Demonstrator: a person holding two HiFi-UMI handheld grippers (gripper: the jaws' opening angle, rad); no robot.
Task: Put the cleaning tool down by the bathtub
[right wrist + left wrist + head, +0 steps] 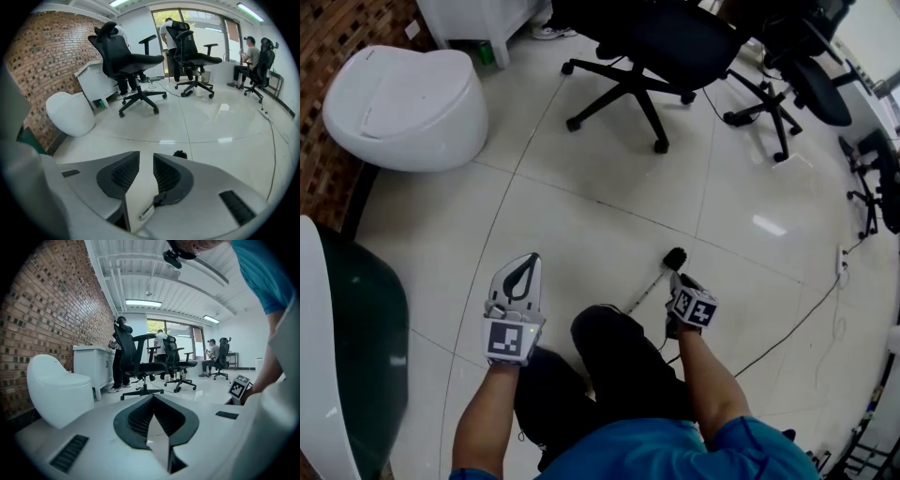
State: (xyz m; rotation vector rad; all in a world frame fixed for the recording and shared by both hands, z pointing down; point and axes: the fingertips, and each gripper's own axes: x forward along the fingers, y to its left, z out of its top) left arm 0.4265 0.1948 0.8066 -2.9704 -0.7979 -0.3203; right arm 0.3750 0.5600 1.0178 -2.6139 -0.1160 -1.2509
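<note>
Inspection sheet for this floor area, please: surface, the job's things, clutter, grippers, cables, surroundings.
Surface: floor of glossy white tiles.
Job's things: cleaning tool low at the floor by the right gripper, black brush head pointing away from the person; bathtub at far left, apart from it.
Clutter: nothing seen.
Grippers: left gripper shut, empty; right gripper open, the tool's handle end low between its jaws, not clamped.
Cables: cable runs across the floor at right towards a power strip.
Surroundings: toilet, office chairs, brick wall, seated person.
</note>
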